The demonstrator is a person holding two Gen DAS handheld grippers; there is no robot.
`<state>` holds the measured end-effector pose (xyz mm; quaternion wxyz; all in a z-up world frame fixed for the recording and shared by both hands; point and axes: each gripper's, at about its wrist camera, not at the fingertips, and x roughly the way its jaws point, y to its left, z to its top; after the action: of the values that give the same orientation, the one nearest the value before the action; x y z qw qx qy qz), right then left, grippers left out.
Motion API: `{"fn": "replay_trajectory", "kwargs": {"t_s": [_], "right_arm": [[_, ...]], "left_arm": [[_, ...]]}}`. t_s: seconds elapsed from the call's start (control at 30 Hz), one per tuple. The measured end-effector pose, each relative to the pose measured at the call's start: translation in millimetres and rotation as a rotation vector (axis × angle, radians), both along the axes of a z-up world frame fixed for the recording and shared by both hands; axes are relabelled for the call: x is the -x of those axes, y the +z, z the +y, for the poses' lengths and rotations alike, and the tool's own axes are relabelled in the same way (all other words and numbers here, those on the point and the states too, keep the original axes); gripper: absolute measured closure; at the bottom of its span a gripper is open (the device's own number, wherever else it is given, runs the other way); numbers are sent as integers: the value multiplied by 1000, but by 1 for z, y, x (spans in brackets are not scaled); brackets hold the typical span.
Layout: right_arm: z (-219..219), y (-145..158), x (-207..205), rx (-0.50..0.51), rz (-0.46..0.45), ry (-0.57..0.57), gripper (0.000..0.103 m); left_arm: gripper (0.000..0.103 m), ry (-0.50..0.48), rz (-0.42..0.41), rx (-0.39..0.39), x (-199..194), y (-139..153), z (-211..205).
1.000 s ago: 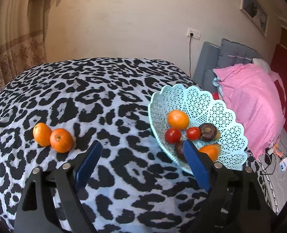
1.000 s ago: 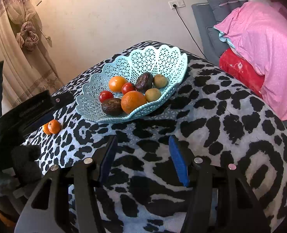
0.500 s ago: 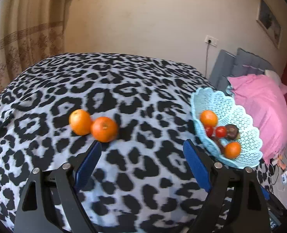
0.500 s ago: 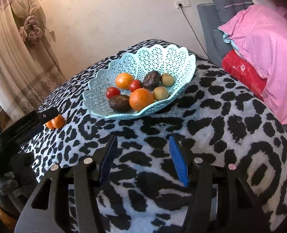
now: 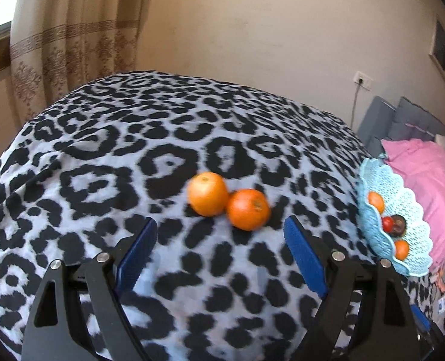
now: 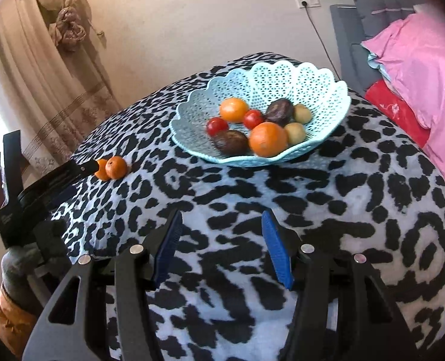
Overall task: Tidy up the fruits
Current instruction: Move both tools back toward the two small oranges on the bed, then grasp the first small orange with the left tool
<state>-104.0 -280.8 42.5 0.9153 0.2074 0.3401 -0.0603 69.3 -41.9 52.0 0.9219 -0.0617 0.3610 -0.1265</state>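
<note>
Two oranges lie side by side on the leopard-print cloth: the left orange (image 5: 208, 193) and the right orange (image 5: 248, 213). My left gripper (image 5: 220, 228) is open and empty, just short of them, with both between its blue pads. The pale blue lattice basket (image 6: 318, 90) holds oranges, tomatoes, dark fruits and small green fruits; it also shows at the right edge of the left wrist view (image 5: 369, 177). My right gripper (image 6: 222, 225) is open and empty, short of the basket. The two oranges (image 6: 112, 167) show at the left in the right wrist view, next to the left gripper's fingertip (image 6: 88, 167).
The leopard-print cloth (image 5: 132, 150) covers a rounded table. A curtain (image 6: 57, 69) hangs at the left. Pink bedding (image 6: 418, 66) and a grey headboard (image 6: 372, 3) stand at the right, past the table edge. A wall socket (image 6: 308, 1) with a cord is behind the basket.
My left gripper has swung left from the basket toward the two oranges, which now sit centred between its pads. The right gripper has barely moved, nearing the basket slightly.
</note>
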Motion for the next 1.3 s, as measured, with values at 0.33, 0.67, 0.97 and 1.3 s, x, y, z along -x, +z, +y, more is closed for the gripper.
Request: {"fn": "replay_trajectory", "kwargs": {"t_s": [0.33,0.67,0.97,1.3], "right_arm": [[18,-1,-8,20,23,45,46],[24,-4,-11,38,42,56,46],[30,-6,-16,47,55,63,46],[37,-7,-19,62,63,75,46]], "left_arm": [[19,46,24,-23,-33,-6,13],[27,55,71,-15,-68,-18,8],[26,31,81,-26,-73,-24,5],[66,-82,75,58,-64,-21,3]]}}
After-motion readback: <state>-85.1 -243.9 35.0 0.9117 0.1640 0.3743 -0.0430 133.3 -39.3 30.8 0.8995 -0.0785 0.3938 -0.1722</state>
